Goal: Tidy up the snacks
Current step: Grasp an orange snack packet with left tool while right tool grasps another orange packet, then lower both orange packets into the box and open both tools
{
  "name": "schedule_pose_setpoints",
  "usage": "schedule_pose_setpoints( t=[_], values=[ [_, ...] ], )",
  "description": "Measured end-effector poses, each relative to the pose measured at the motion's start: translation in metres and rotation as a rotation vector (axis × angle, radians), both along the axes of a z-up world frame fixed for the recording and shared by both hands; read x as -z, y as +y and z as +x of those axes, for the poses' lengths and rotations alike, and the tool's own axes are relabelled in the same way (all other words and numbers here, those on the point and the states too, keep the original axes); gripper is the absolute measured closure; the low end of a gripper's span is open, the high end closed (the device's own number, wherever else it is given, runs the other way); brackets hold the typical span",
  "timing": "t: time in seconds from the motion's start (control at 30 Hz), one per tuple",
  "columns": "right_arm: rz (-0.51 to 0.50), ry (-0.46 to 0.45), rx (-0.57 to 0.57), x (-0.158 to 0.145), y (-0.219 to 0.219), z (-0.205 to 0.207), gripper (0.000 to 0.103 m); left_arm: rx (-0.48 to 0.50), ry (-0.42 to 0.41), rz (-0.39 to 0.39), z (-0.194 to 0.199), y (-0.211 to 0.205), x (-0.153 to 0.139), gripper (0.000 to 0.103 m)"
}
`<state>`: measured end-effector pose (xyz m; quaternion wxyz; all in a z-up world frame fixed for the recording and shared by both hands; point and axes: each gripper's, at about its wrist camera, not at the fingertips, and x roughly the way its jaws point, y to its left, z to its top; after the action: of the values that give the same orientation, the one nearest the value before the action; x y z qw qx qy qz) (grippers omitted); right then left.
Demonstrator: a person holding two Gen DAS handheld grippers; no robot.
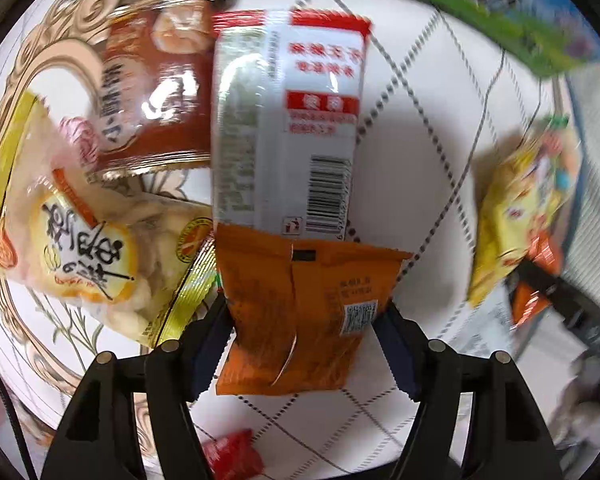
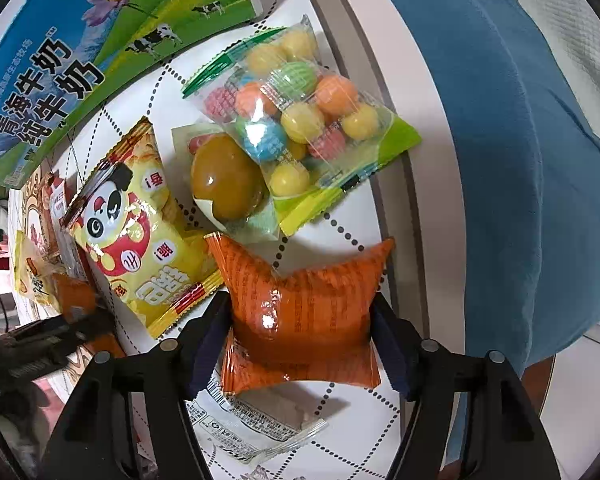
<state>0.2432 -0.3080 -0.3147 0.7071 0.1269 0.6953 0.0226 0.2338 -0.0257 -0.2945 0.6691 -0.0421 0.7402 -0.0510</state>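
Fingers of the left gripper [image 1: 304, 320] stand partly closed, one pad against each side edge of a flat orange packet [image 1: 300, 316]; the packet's edges are only slightly drawn in, so the grip looks light. In the right wrist view the right gripper [image 2: 300, 320] stands at a similar opening on a puffed orange pouch [image 2: 304, 312], and its pads press the pouch's waist inward, which indicates a firm hold.

Both packets lie on the white tablecloth [image 1: 412, 184] with a dotted diamond pattern. Just beyond the left packet lies a white and red packet [image 1: 288, 120], overlapping its far edge. Further left are a brown-red pouch [image 1: 156, 96] and a clear yellow-trimmed bag [image 1: 80, 240].

Beyond the right pouch sit a yellow panda bag [image 2: 132, 224], a wrapped brown egg [image 2: 228, 180] and a bag of coloured balls [image 2: 300, 112]. Farthest is a milk carton box [image 2: 60, 68].

Step in hand: simultaneous pickup of two orange snacks. The next move calls for confirming the left grip, then lifting straight up so that the white and red packet is not dragged, and carrying both to the sorting place, which is not identifiable here.
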Motion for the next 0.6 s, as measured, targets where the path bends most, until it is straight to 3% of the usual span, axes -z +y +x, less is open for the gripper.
schedule_pose_setpoints(
  t=[0.1, 0.2, 0.37, 0.6],
  values=[
    [0.004, -0.005, 0.005, 0.003, -0.002, 0.003, 0.033, 0.019, -0.024, 0.037, 0.001, -0.016, -0.007, 0.036],
    [0.001, -0.033, 0.01, -0.003, -0.006, -0.001, 0.04, -0.028, -0.067, 0.039, -0.006, -0.019, -0.02, 0.038],
    [0.007, -0.069, 0.015, -0.02, -0.028, -0.02, 0.042, -0.057, -0.104, 0.021, -0.024, 0.004, -0.039, 0.04],
    [0.074, -0.165, 0.008, -0.083, -0.03, -0.026, 0.042, -0.089, -0.158, -0.082, -0.031, 0.009, -0.098, 0.04]
  ],
)
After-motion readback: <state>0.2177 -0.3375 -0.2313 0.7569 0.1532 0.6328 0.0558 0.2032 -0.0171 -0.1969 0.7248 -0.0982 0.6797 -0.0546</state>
